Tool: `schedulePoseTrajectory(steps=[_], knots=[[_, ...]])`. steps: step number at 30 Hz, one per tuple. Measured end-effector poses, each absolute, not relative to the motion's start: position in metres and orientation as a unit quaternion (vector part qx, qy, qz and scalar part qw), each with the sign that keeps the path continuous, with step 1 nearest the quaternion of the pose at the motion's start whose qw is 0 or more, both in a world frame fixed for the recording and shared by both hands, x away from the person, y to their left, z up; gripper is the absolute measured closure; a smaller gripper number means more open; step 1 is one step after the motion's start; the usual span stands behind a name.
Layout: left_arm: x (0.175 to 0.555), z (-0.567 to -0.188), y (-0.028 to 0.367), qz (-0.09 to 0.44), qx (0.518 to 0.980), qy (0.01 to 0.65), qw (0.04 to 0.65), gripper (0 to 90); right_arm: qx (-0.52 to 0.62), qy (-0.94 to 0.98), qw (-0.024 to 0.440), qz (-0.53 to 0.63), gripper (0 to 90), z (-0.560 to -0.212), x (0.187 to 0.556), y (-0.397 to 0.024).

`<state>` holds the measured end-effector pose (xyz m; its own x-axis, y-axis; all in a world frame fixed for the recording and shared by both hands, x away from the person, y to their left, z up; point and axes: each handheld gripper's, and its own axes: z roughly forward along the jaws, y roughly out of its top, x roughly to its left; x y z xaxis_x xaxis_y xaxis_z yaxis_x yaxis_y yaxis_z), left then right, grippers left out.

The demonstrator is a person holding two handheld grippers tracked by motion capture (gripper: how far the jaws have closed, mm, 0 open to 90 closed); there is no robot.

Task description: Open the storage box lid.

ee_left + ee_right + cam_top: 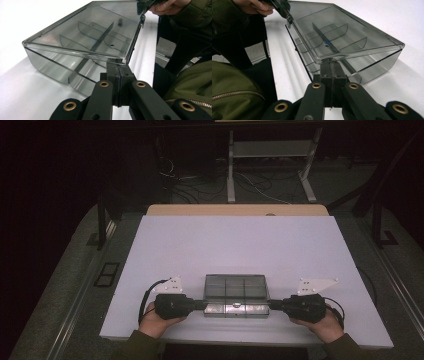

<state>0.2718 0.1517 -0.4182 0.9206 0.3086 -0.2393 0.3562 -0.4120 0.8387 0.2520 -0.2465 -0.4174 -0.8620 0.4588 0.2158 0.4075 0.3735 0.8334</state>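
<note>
One clear divided box [235,295] sits at six o'clock on my white table [240,245]. Two grippers, left [204,304] and right [270,304], have jaws pressed together at its lid corners. Dark room, cables behind.

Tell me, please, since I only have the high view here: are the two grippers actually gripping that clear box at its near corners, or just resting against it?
Observer: The left gripper has its jaws shut, and the near edge of the box's lid sits right at their tips.
Operator: Thank you. And the right one?
Observer: The same: the right gripper is shut under the opposite near corner of the lid.
Operator: Is the lid closed flat?
Observer: No. The gripper views show its near edge lifted, with a gap above the tray below.
Operator: Is anything inside?
Observer: I see only dividers, with no contents between them.
</note>
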Motion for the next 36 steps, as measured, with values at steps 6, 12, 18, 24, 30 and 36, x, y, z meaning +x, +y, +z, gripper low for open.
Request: schedulePoseTrajectory(steps=[6,12,18,24,30,36], knots=[[0.272,-0.418,0.141,-0.028,0.844,0.184,0.503,89.1,0.261,0.825,0.028,0.500,89.1,-0.416,0.252,-0.248],[0.274,-0.419,0.133,-0.032,0.847,0.176,0.501,89.1,0.261,0.823,0.031,0.504,89.1,-0.414,0.251,-0.248],[0.276,-0.418,0.132,-0.026,0.843,0.177,0.507,89.1,0.262,0.821,0.032,0.507,89.1,-0.414,0.251,-0.250],[0.276,-0.416,0.132,-0.021,0.842,0.175,0.510,89.1,0.265,0.824,0.031,0.500,77.5,-0.418,0.249,-0.253],[0.280,-0.413,0.132,-0.017,0.839,0.173,0.515,89.1,0.285,0.817,0.042,0.499,55.7,-0.420,0.247,-0.259],[0.284,-0.411,0.131,-0.017,0.839,0.173,0.516,89.1,0.303,0.814,0.054,0.493,40.4,-0.424,0.249,-0.259]])
